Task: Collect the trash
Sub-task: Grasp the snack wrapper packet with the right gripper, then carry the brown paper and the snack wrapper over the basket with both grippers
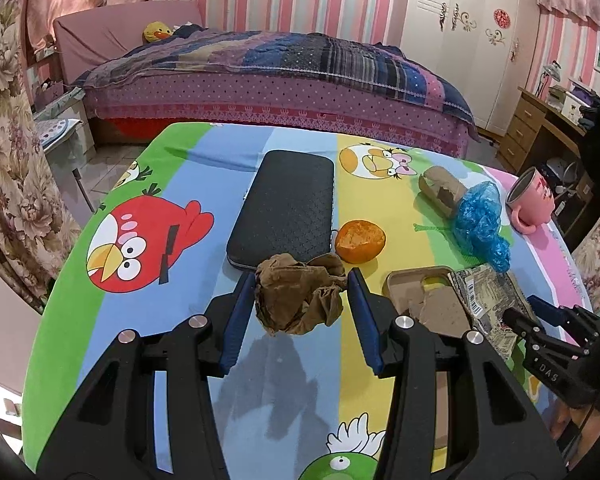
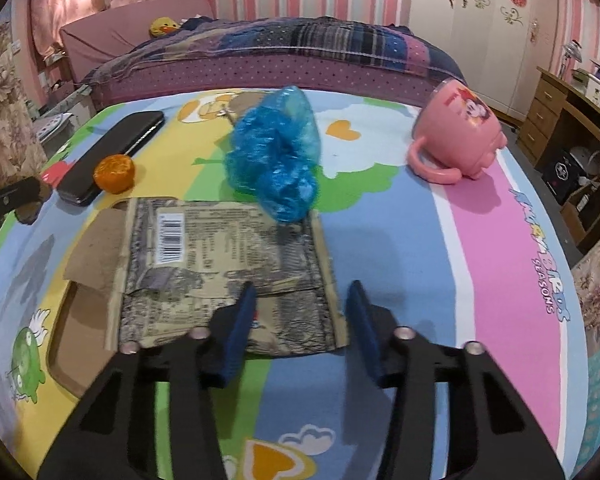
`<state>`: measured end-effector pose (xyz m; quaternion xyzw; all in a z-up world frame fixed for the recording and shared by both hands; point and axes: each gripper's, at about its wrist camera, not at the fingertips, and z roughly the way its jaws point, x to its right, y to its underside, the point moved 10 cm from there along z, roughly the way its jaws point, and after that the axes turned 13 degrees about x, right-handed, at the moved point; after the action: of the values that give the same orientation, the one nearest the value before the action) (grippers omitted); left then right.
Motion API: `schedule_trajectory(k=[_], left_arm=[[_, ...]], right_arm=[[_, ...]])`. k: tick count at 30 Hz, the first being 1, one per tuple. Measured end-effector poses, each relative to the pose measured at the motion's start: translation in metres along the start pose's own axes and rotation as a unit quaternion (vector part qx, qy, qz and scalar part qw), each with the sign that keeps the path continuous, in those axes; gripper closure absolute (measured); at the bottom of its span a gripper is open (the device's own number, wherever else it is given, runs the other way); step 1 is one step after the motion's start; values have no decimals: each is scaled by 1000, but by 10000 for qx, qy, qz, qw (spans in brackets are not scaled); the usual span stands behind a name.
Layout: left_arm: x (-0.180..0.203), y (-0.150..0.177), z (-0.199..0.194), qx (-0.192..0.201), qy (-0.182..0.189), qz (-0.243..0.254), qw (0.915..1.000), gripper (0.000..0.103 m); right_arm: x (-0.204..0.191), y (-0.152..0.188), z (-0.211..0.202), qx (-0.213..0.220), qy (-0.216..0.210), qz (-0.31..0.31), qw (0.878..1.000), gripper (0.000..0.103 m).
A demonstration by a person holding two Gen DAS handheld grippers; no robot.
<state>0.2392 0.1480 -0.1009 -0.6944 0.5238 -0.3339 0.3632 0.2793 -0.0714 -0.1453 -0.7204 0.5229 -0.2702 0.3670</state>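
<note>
Two grippers: the left gripper (image 1: pixel 302 274) and the right gripper (image 2: pixel 300 292) are both being pointed down at the table (image 1: pixel 172 320).
Left jaws: a crumpled brown paper wad (image 1: pixel 300 300) is being clamped between the blue pads. A shadow is being thrown on the cloth beneath it, so it is probably being carried clear of the table.
Why held so: the wad is being gripped across its middle, which suits soft, springy paper that could otherwise slip out.
Right jaws: these are being held apart. One finger is being kept over the printed wrapper (image 2: pixel 224 264) and the other beyond its right edge, and no pinch is being shown.
Why placed so: the wrapper's edge is being straddled, likely because a flat sheet can only be caught at its rim.
Where the trash is: the wrapper and a brown cardboard scrap (image 2: pixel 96 248) are being kept on a tan tray (image 2: pixel 60 340), which seems to be serving as the collecting place.
Loose trash: a blue plastic bag (image 2: pixel 276 152) and a cardboard tube (image 1: pixel 440 190) are being left on the cloth beyond the tray, touching each other.
Count of trash: one wad, one wrapper, one scrap, one bag and one tube are being counted.
Count of other things: one orange fruit (image 1: pixel 360 240), one black case (image 1: pixel 288 204) and one pink mug (image 2: pixel 460 128), lying on its side, are being counted.
</note>
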Motion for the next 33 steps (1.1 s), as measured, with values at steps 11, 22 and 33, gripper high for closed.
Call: schedule_trajectory(k=[11,22,33], left_arm=[[6,-7,-7,105,-36,126,9999,57],[13,-15,-14,234,30,127,9996,57],[41,-18,-25,330,159,306,9989,57]], right_arm=[[8,-1,-4,68,15,182,9998,98],[36,-1,-31,266,69,329,9991,99],[75,-20,-77,816,265,553,9948,101]])
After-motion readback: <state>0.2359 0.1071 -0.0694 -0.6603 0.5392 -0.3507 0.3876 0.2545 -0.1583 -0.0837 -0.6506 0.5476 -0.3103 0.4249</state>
